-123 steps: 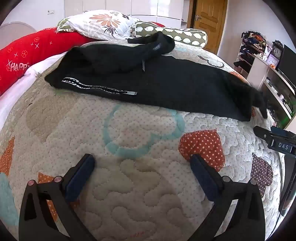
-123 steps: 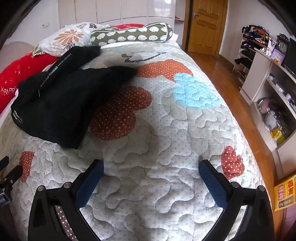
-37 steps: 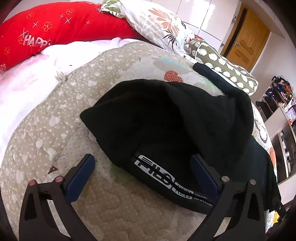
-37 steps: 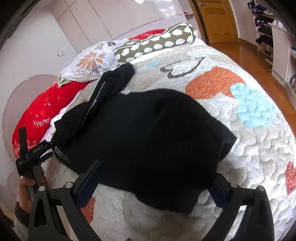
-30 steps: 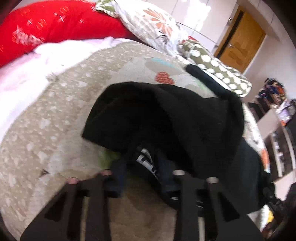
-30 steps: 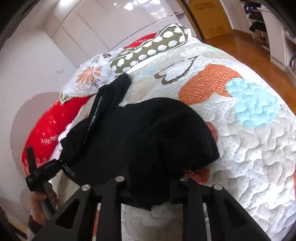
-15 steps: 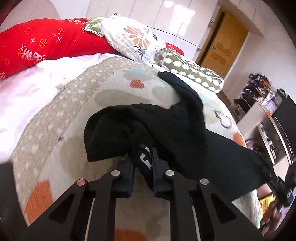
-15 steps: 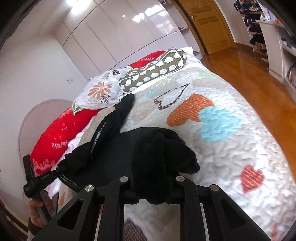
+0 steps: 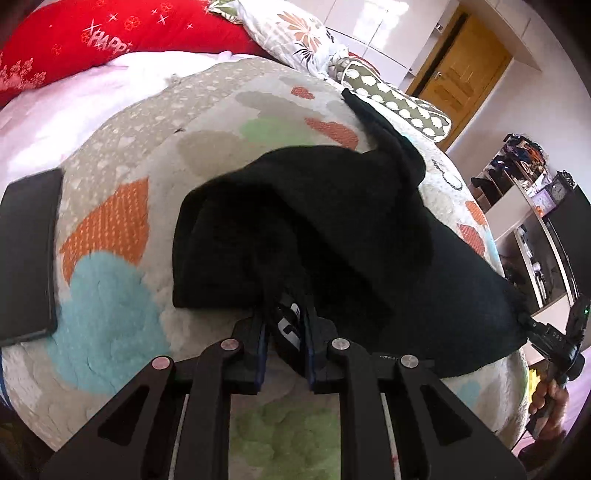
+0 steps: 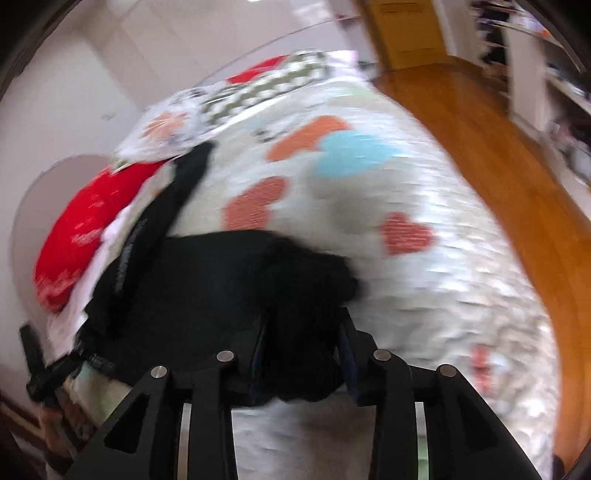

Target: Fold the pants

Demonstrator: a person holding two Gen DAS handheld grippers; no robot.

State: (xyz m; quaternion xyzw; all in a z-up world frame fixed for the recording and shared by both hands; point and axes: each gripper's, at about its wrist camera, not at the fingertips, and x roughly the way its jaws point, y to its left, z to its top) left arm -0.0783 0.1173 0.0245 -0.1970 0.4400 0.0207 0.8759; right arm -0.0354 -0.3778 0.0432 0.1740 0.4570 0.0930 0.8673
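The black pants (image 9: pixel 343 229) hang stretched above the quilted bed (image 9: pixel 110 280). My left gripper (image 9: pixel 284 332) is shut on the waistband end, where white lettering shows between the fingers. My right gripper (image 10: pixel 301 354) is shut on a bunched end of the pants (image 10: pixel 221 288); that view is motion-blurred. One leg trails back toward the pillows (image 9: pixel 373 122). The right gripper also shows in the left wrist view (image 9: pixel 554 339) at the far right, held by a hand.
A black flat object (image 9: pixel 26 254) lies at the bed's left edge. A red bolster (image 9: pixel 92 40) and patterned pillows (image 9: pixel 306 33) sit at the head. Shelves (image 9: pixel 532 206) and a wooden door (image 9: pixel 465 74) stand to the right, with wood floor (image 10: pixel 498 147) beside the bed.
Both grippers have pulled the pants toward the near side of the bed and spread them wider. The right wrist view swings fast and blurs.
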